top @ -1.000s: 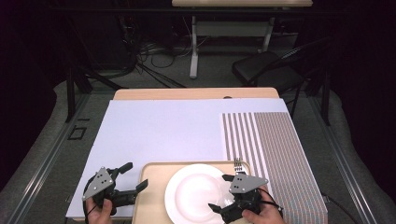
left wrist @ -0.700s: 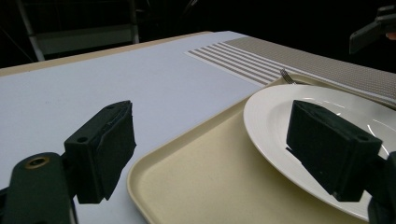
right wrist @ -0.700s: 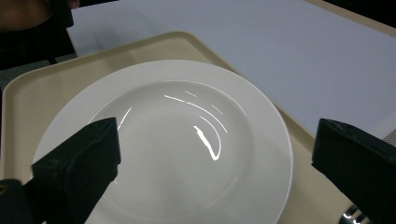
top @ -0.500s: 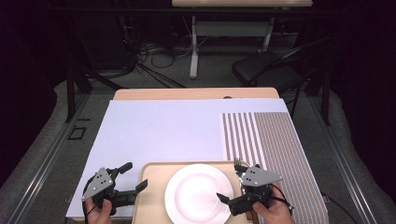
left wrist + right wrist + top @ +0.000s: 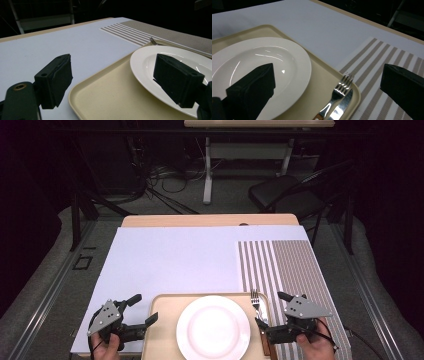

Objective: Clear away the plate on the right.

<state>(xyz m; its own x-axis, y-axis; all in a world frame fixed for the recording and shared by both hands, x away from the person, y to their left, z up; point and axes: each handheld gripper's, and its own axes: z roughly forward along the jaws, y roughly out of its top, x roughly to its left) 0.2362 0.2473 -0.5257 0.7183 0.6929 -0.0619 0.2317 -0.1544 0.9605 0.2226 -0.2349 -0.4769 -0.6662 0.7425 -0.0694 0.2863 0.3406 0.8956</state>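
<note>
A beige tray (image 5: 162,320) lies at the table's near edge with a white plate (image 5: 213,327) on it. A fork (image 5: 256,300) and a knife (image 5: 342,105) rest side by side at the tray's right edge. My right gripper (image 5: 270,309) is open and low there. In the right gripper view its gripper (image 5: 327,86) has one jaw over the plate (image 5: 262,62) and the other over the striped placemat (image 5: 374,67), with the fork (image 5: 338,92) between. My left gripper (image 5: 144,309) is open at the tray's left rim; in its own view the gripper (image 5: 116,80) spans the tray (image 5: 105,95) corner.
A pale sheet (image 5: 180,260) covers most of the table, and the striped placemat (image 5: 290,265) lies along its right side. Beyond the wooden far edge (image 5: 210,220) are a dark floor, cables, a chair (image 5: 285,195) and another table's legs.
My right gripper has moved right, from over the plate's right side to the tray's right edge by the fork and knife. The left gripper has stayed put.
</note>
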